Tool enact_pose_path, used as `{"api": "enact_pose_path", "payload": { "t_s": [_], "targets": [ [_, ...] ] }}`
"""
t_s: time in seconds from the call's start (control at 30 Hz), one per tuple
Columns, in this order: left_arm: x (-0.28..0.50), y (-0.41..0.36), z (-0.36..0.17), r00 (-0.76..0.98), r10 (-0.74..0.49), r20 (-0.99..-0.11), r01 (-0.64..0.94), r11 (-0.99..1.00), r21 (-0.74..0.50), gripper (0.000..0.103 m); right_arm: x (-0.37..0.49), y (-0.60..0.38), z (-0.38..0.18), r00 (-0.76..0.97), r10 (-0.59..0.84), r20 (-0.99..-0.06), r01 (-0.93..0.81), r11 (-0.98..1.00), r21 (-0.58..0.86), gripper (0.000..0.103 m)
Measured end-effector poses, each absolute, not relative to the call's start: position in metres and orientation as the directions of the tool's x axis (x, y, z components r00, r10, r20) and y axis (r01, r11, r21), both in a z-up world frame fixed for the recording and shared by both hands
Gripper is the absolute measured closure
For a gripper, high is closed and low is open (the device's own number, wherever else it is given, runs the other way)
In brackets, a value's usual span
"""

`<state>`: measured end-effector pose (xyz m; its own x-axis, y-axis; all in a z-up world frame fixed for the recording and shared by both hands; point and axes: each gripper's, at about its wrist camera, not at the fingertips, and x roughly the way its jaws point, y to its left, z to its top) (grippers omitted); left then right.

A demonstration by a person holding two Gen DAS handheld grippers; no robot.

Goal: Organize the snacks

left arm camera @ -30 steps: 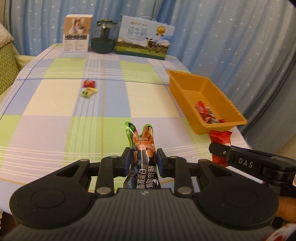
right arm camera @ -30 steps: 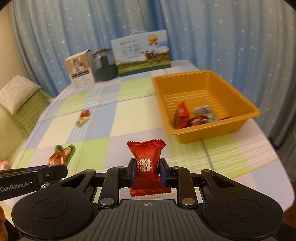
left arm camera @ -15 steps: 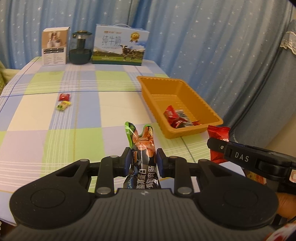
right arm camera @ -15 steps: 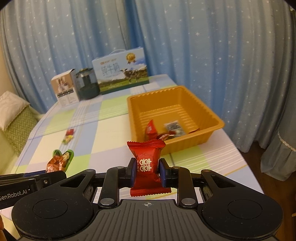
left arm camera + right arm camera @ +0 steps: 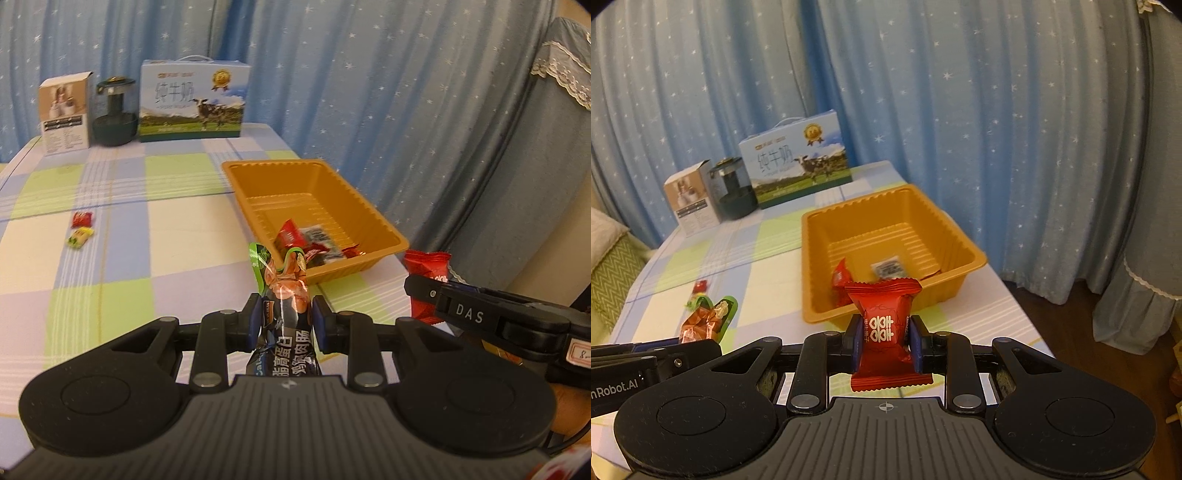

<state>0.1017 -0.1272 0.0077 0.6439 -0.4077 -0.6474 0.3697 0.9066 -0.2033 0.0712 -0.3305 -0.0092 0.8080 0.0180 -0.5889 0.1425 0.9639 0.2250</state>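
Both-handed, wrapped snacks (image 5: 284, 295) (image 5: 882, 325) just short of orange tray (image 5: 812, 258).

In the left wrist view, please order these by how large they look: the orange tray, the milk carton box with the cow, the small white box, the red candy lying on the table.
Largest to smallest, as they appear:
1. orange tray
2. milk carton box
3. small white box
4. red candy

The tray is nearer the camera than the boxes, so its lead may be partly nearness.
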Motion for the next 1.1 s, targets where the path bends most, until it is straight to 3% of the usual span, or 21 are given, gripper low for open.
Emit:
{"api": "enact_pose_path", "payload": {
  "t_s": [0.57, 1.1],
  "targets": [
    [0.178, -0.179, 0.007, 0.616, -0.460, -0.639, 0.437, 0.875, -0.209, 0.077, 0.135, -0.362, -0.003, 0.815, 0.066, -0.576, 0.070, 0.975, 0.211, 0.077],
    [0.283, -0.202, -0.017, 0.618, -0.442, -0.651, 0.434, 0.882, -0.186, 0.077, 0.240, -0.388, -0.029, 0.777, 0.115, -0.619, 0.034, 0.974, 0.225, 0.077]
  ]
}}
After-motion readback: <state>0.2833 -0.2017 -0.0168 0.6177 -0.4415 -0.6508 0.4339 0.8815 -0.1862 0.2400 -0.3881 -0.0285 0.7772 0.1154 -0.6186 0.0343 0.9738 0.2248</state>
